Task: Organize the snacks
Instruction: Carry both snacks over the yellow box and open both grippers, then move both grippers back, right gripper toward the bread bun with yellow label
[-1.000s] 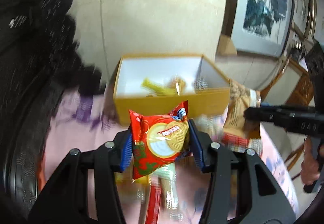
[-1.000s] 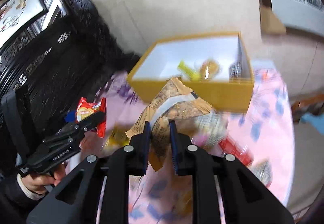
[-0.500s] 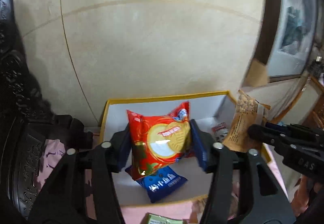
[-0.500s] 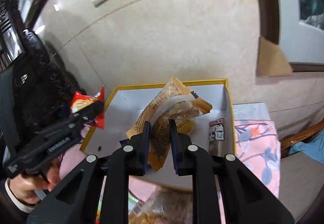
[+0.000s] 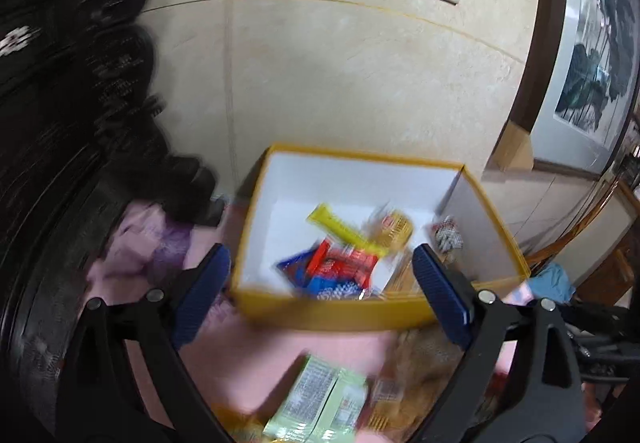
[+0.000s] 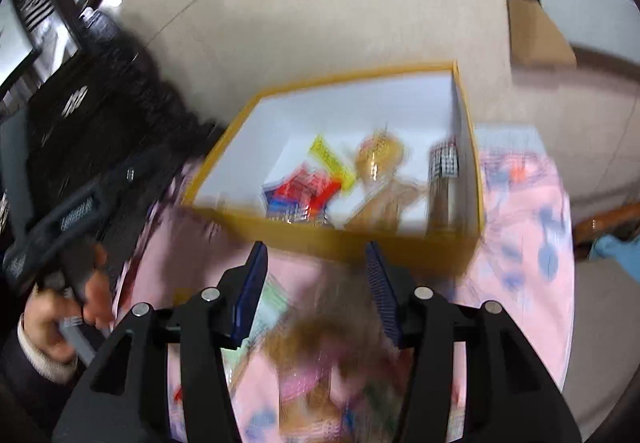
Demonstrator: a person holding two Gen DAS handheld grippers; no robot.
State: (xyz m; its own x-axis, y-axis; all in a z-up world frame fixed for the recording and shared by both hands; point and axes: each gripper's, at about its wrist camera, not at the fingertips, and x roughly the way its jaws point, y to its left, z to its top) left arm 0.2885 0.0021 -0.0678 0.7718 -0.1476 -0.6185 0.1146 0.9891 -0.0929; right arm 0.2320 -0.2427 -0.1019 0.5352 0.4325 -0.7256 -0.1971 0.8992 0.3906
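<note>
Seconds after release, both handheld grippers stood empty before a yellow cardboard box [image 5: 360, 309] on a table spread with a pink flowered cloth [image 6: 520, 243]. The left gripper [image 5: 322, 293] had just been opening and its blue-padded jaws were spread wide with nothing between them; the right gripper [image 6: 316, 285] had likewise just been opening, its jaws parted to a narrower gap, also bare. Inside the box lay the sorted snacks: one red packet [image 5: 346, 263] resting on one blue packet [image 5: 332, 289], one yellow bar [image 5: 344, 229], one tan crinkled bag [image 6: 394, 199], one golden round-looking packet [image 6: 378, 155] and one small checked sachet [image 5: 447, 237] against the right-hand wall, six as far as the motion blur allowed a count. Still loose on the cloth near the grippers were one pale green packet [image 5: 320, 403] and a heap of brownish wrappers [image 6: 320, 331] too smeared to number. Such packets probably weigh little, their foil being slick and easily crumpled and the biscuits within liable to break, so a light pinch across a sealed edge or the flat middle would likely serve best. A person's hand [image 6: 60, 307] at the left of the right wrist view held the other gripper's handle.
</note>
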